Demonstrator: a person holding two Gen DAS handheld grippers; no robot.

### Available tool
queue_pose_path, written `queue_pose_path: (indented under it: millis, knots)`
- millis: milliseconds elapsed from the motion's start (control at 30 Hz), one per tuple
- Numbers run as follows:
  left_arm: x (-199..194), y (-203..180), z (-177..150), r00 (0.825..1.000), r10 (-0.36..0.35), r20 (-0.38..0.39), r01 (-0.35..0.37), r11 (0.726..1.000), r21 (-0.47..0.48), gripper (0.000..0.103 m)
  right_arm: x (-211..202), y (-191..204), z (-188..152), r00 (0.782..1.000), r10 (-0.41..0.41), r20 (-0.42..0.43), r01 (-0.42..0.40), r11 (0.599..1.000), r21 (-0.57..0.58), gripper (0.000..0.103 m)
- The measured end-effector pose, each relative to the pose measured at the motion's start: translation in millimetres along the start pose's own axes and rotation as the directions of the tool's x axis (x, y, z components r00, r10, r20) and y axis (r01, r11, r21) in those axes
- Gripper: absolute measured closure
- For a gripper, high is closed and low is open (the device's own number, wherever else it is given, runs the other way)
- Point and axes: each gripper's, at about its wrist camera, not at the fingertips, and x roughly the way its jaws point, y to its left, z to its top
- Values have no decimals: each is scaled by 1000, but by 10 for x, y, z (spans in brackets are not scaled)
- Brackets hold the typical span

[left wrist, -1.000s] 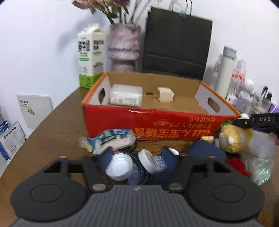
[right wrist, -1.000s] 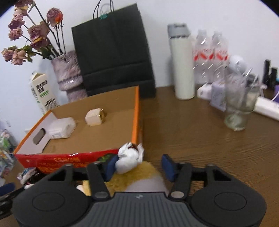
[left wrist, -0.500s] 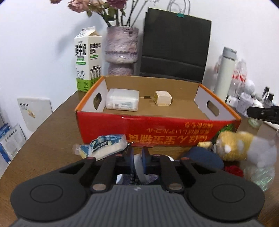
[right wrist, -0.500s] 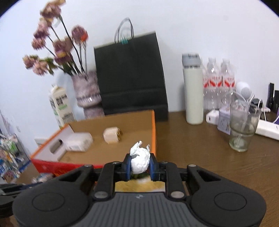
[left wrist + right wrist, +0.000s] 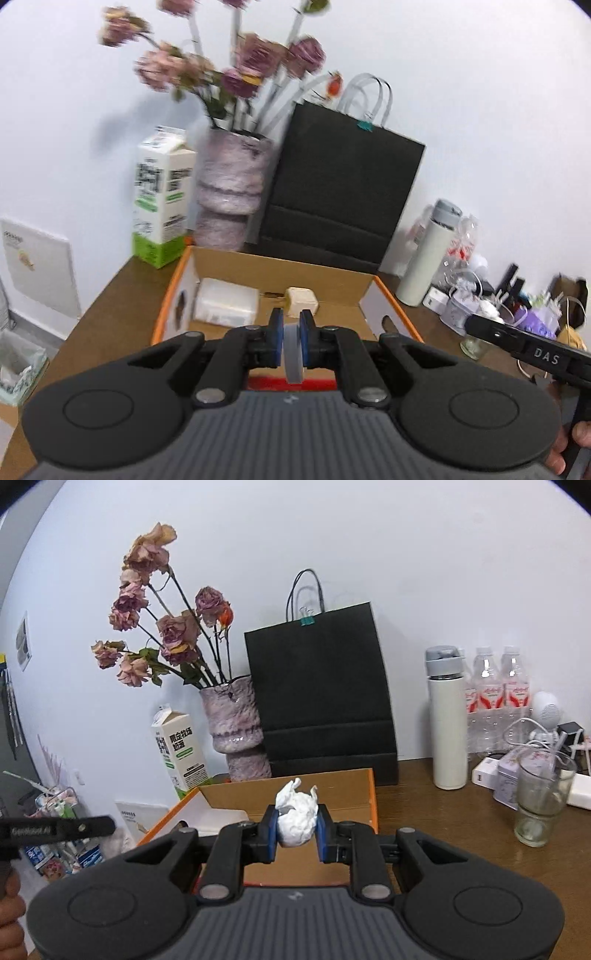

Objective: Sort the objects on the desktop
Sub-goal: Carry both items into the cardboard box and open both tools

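Grippers gripping | left gripper (image 5: 291, 328) pinching white bottle cap (image 5: 293, 356) edge-on, right gripper (image 5: 297, 825) squeezing crumpled tissue ball (image 5: 297, 821), both over cardboard box (image 5: 364, 286) | risk: thin cap slipping sideways from pads, missing box

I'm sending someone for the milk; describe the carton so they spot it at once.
Find the black paper bag against the wall, then the mottled purple vase of dried roses to its left. The milk carton stands just left of that vase, behind the cardboard box: the only tall white carton, with a green base.
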Motion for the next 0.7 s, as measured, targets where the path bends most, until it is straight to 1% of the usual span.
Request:
queue_pose_path:
  millis: [100, 167, 200, 233, 267, 300, 367, 400, 433, 500, 533, 567, 600, 633, 667, 700]
  knots:
    - [437, -85, 220, 997, 9, -75, -5, 999, 48, 93, 322, -77, 215, 995, 48, -84, -45, 998, 43, 84]
    - [848, -125, 351, 987, 34, -155, -24, 997, 69, 93, 630, -166, 362, 985, 81, -153, -67, 993, 95, 84]
    - [1075, -164, 414, 978, 47, -205, -33, 997, 74, 93, 809, -206, 419, 976, 94, -198, -72, 991, 117, 84]
    - [1344, -200, 471, 964, 75, -256, -58, 996, 70, 93, 992, -251, 470, 966, 99, -240, -65, 987, 146, 84]
    - [1533, -233, 485, 956, 92, -280, -70, 994, 89, 93, 1172, -279, 510, 957, 90, -275, -47, 986, 160, 84]
    - [1743, -269, 484, 947, 121, -298, -91, 989, 113, 93, 1342, -281, 534, 947, 71, -312, -25, 989, 149, 84]
    - [2125, -306, 458, 916, 213, -339, -161, 971, 174, 93, 1692, -274, 537, 925, 8, -381, 36, 994, 107, 84]
    - [2283, -291, 440, 902, 245, -356, -190, 965, 183, 94, 1838, -270, 518, 912, -18, -411, 55, 995, 80, 84]
    - [2382, -271, 429, 894, 258, -367, -201, 962, 187, 94, 2002, -276, 488, 896, -42, -443, 76, 995, 60, 84]
    - [2535, -220, 401, 889, 261, -377, -199, 960, 195, 94, 2278, -305, 419, 869, -69, -489, 102, 994, 41, 84]
    - [2600, -210, 390, 884, 263, -386, -196, 959, 205, 93, 2411, -320, 375, 856, -75, -511, 109, 993, 37, 83]
    - [2664, -210, 380, 874, 279, -397, -206, 954, 216, 93, 2548, -336, 332, 841, -76, -535, 114, 993, 38, 83]
    - [2709, -198, 382, 870, 292, -398, -219, 951, 220, 93, 2647, -351, 291, 830, -74, -553, 118, 992, 43, 83]
    - [2722, -177, 398, 871, 294, -394, -222, 950, 219, 92, 2746, -363, 260, 819, -72, -569, 123, 991, 51, 80]
    - [2717, -171, 430, 874, 290, -391, -222, 952, 210, 92, 2816, -378, 238, 815, -71, -575, 128, 990, 59, 79]
    - [2689, -150, 456, 880, 280, -383, -216, 955, 202, 89, 2850, -383, 229, 819, -72, -569, 130, 990, 61, 79]
